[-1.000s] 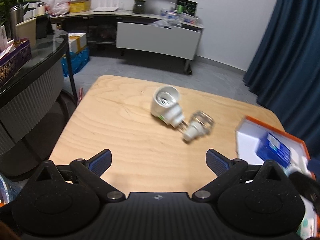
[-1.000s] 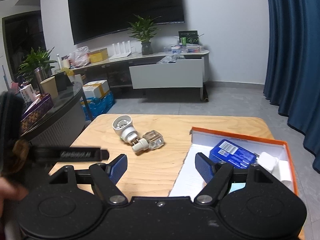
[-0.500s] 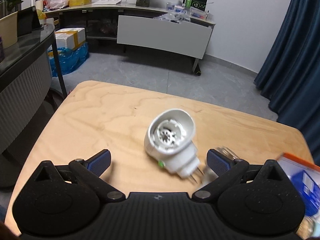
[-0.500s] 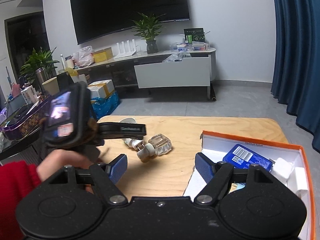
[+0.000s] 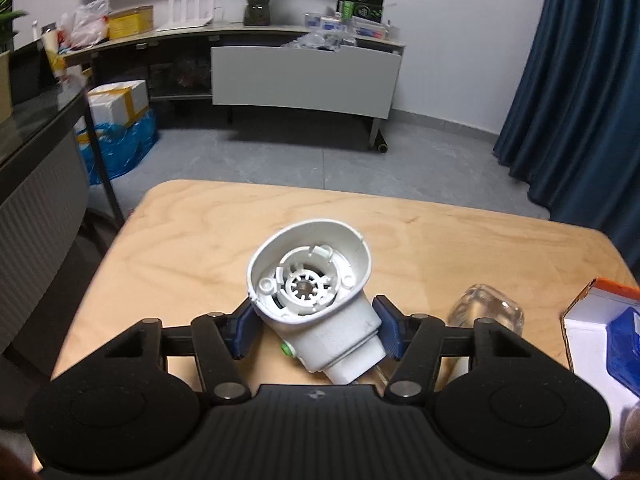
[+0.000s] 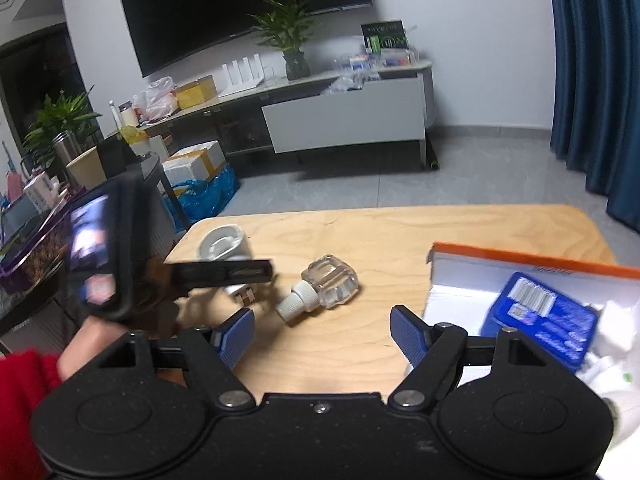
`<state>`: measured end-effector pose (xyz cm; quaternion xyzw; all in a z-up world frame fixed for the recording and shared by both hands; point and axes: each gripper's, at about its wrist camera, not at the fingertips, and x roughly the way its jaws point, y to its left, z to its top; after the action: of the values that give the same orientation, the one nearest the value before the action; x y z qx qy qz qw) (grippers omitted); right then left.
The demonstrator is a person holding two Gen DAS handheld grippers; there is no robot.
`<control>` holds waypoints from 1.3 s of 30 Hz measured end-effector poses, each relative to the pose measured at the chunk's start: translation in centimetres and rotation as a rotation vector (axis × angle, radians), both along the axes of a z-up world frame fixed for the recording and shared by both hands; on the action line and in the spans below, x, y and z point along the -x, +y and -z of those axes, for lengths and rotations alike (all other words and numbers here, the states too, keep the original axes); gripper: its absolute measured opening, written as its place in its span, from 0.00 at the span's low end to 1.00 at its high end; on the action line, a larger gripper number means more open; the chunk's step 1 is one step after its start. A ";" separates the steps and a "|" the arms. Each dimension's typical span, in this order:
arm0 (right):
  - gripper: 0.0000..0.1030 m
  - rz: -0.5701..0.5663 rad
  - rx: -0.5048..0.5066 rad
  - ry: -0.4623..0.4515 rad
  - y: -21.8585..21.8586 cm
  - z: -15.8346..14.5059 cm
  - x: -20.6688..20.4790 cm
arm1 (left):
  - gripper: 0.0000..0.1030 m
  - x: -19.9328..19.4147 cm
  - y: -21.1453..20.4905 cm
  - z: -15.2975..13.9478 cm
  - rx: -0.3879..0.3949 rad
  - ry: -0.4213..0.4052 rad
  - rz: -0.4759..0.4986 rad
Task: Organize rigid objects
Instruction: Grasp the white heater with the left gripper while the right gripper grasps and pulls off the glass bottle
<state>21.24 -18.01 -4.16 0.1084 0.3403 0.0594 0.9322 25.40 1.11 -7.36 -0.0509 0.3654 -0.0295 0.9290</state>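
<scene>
A white plug-in device (image 5: 316, 296) with an open round top lies on the wooden table (image 5: 200, 240). My left gripper (image 5: 314, 326) is shut on its body, both blue pads touching its sides. In the right wrist view the device (image 6: 224, 246) is partly hidden behind the left gripper's finger. A clear glass bottle with a white cap (image 6: 324, 286) lies on the table beside it, also in the left wrist view (image 5: 486, 314). My right gripper (image 6: 322, 332) is open and empty, just in front of the bottle.
An orange-edged white box (image 6: 520, 264) stands at the table's right, holding a blue packet (image 6: 540, 316) and white items. It also shows in the left wrist view (image 5: 600, 320). A glass side table (image 5: 36, 132) stands to the left.
My left gripper moved forward to the white device and closed on it. My right gripper stayed open and shifted slightly towards the bottle.
</scene>
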 end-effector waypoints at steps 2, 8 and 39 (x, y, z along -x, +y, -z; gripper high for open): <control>0.86 0.012 -0.015 0.029 0.5 0.6 -1.5 | 0.58 1.0 0.8 -0.3 0.001 -0.007 -0.011; 0.86 0.065 0.010 0.108 2.7 2.7 -6.3 | 0.59 4.3 3.0 -1.2 0.025 -0.015 -0.053; 0.60 -0.100 0.086 -0.059 4.4 -1.7 4.9 | 0.59 12.7 3.5 -4.8 0.020 -0.077 -0.058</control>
<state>16.35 -13.61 -2.46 0.0493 0.3199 0.0944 0.9415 12.75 4.60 -2.56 -0.0695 0.3274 -0.0082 0.9423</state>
